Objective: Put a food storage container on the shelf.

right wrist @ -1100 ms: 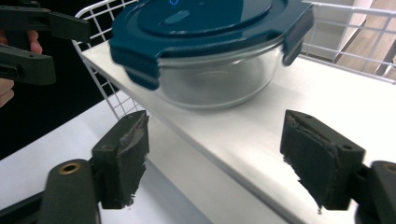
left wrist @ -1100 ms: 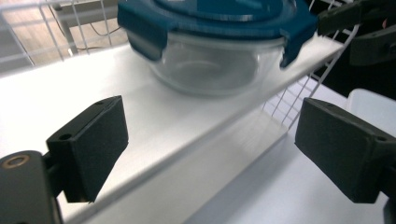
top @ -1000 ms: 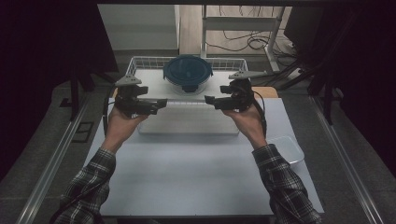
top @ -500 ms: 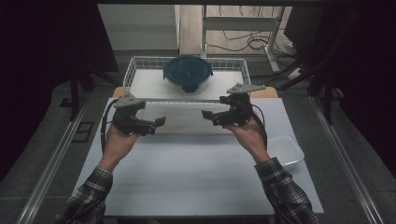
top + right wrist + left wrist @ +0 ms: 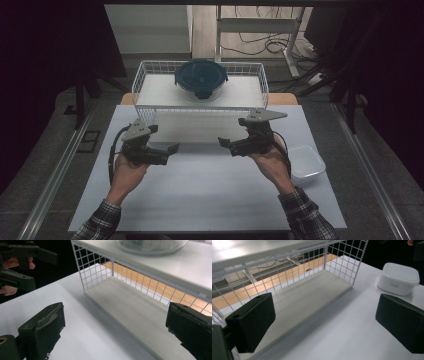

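Two hand-held grippers, left gripper (image 5: 170, 149) and right gripper (image 5: 223, 142), hover before a wire rack (image 5: 200, 107). Both sets of jaws stand open and empty; the right's have just been opening.

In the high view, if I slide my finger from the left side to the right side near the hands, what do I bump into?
Left gripper → right gripper → clear plastic box near the table's right edge.

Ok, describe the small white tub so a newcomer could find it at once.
Start at the white table and go to its right edge, beside the person's right forearm. The small white tub sits there alone, squarish and lidded in white, unlike the round dark-lidded bowl up on the wire rack.
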Demonstrator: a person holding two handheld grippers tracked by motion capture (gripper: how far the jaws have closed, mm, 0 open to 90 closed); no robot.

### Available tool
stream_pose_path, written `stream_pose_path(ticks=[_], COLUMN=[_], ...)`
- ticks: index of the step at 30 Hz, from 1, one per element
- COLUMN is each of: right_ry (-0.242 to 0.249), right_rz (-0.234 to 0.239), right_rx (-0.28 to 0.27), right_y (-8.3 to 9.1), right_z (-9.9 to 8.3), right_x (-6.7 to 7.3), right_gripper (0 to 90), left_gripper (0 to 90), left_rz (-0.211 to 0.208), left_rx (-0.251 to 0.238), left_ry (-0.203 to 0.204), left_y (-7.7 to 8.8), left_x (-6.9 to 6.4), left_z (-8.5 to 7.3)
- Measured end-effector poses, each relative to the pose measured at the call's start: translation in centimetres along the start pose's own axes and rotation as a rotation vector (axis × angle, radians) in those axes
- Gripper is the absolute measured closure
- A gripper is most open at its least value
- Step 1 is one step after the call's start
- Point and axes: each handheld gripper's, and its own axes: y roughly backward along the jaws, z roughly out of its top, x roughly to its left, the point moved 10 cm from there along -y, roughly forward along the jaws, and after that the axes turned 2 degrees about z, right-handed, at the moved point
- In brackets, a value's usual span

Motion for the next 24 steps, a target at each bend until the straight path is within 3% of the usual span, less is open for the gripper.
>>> stream_pose_path(ticks=[9,15,24], right_ry=[-0.003,-0.007,-0.023], right_rz=[-0.023,-0.034,-0.050], right_rx=[-0.010,-0.001,0.009], right_y=[1.4,2.1,2.5], right_z=[-3.1,-5.2,-9.1], right_x=[1.4,1.9,2.5], right_gripper=[0.0,0.0,0.0], left_gripper=[4.4,3.4,2.3], left_rz=[-0.039,-0.028,-0.012], left_rx=[0.013,0.039,0.066], left_ry=[-0.027,-0.052,-0.033], left_y=[0.2,0.3,1.1], left_x=[-2.3,-3.4,-4.4], left_z=[-3.1,-5.0,-8.9])
